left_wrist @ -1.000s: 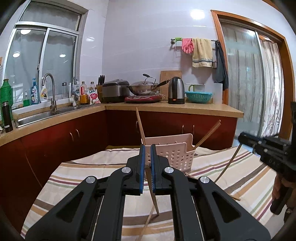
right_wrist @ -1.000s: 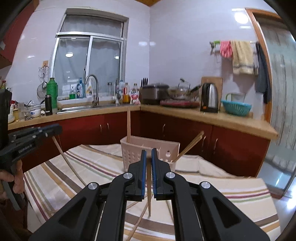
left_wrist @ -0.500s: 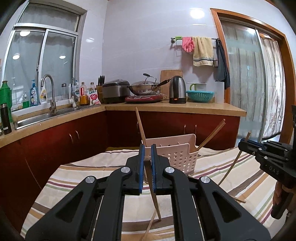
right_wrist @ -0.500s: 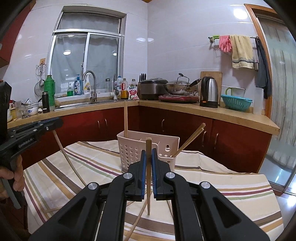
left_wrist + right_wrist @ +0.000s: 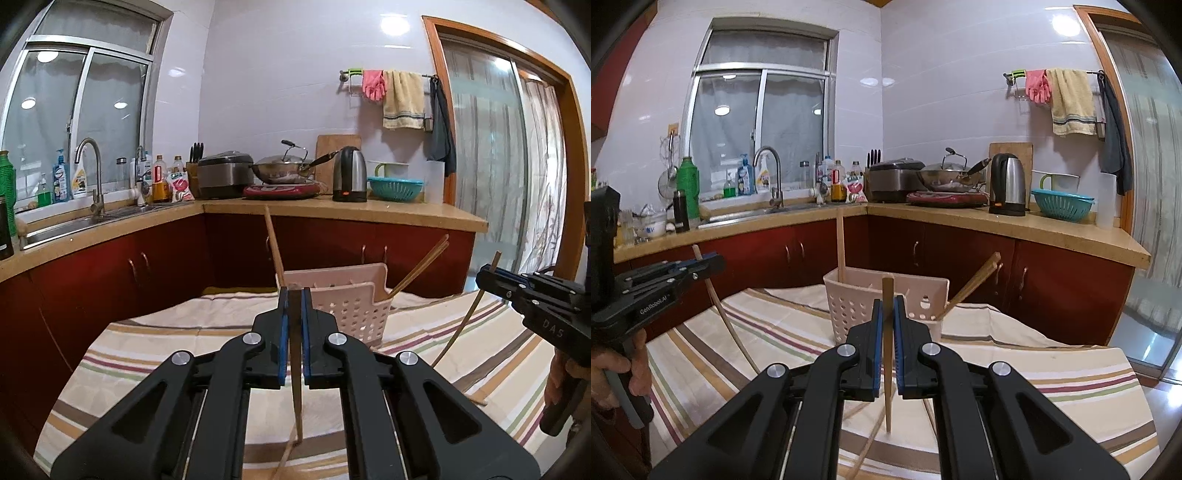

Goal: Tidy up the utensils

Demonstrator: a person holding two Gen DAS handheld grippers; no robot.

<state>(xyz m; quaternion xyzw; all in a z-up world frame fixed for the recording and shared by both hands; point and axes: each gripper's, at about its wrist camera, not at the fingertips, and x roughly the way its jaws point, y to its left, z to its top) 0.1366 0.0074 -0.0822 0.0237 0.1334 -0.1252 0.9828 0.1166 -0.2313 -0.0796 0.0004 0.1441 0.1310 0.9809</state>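
Note:
A pink perforated utensil basket (image 5: pixel 351 299) stands on the striped tablecloth (image 5: pixel 147 354), with several chopsticks leaning in it (image 5: pixel 417 266); it also shows in the right wrist view (image 5: pixel 857 302). My left gripper (image 5: pixel 294 295) is shut on a wooden chopstick (image 5: pixel 295 387) held about upright above the cloth, just in front of the basket. My right gripper (image 5: pixel 887 306) is shut on another chopstick (image 5: pixel 887 369), also upright before the basket. Each gripper shows in the other's view: the right gripper (image 5: pixel 487 275) and the left gripper (image 5: pixel 713 260).
Loose chopsticks (image 5: pixel 864 443) lie on the cloth below the grippers. Behind the table runs a red-fronted counter (image 5: pixel 332 210) with a sink (image 5: pixel 74 225), rice cooker, wok, kettle (image 5: pixel 349 179) and a teal colander. A glass sliding door (image 5: pixel 491 177) is at the right.
Both grippers have lifted and come nearer the basket, each still holding its chopstick. The chopsticks have swung from slanted to nearly upright.

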